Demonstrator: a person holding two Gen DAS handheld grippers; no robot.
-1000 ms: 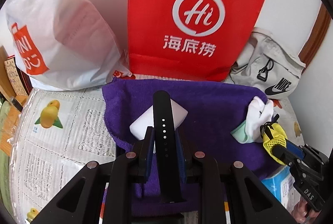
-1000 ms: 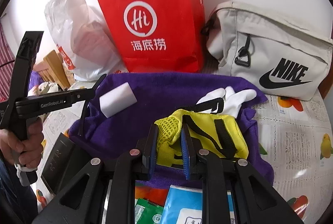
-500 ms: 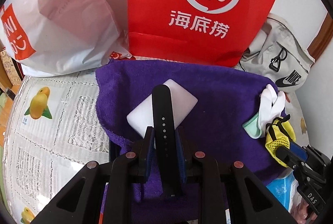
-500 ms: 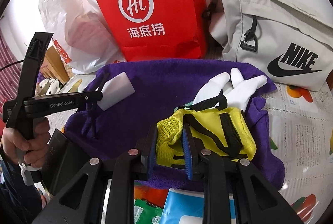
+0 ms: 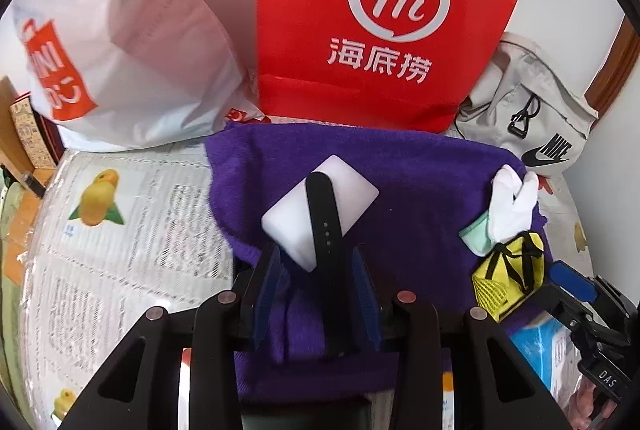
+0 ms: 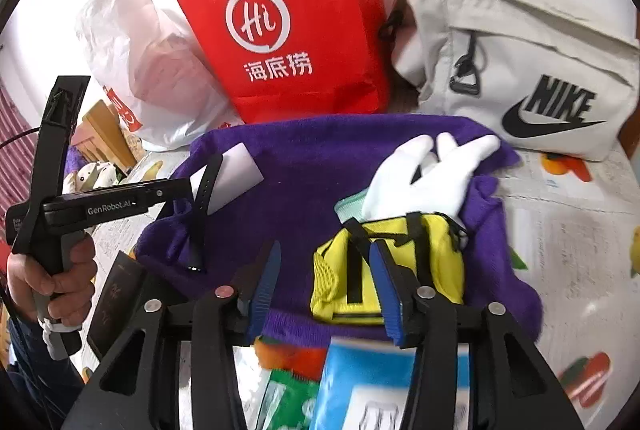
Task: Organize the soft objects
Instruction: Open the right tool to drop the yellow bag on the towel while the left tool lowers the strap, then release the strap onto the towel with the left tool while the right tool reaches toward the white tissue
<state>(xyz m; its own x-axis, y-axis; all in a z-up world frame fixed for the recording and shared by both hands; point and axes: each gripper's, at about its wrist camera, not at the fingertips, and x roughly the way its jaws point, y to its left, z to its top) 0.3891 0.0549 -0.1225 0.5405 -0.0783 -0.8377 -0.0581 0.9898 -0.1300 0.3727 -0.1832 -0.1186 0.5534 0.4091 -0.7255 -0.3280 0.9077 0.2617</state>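
The left gripper (image 5: 316,290) is a matte black plastic frame whose angular arms have triangular cut-outs and round silver screw heads at the pivots. Its two fingers carry ribbed blue pads (image 5: 267,290) on their inner faces. The right gripper (image 6: 324,294) is built the same way: black struts, silver rivets, blue grooved pads (image 6: 385,290). Seen from the right wrist camera, the left tool has a long black body printed with white "GenRobot.AI" lettering, a tall black bracket rising from it, and a grey handle. The person's hand (image 6: 52,286) closes round that handle, above a dark blue sleeve (image 6: 28,370). The right tool bears white "DAS" lettering.
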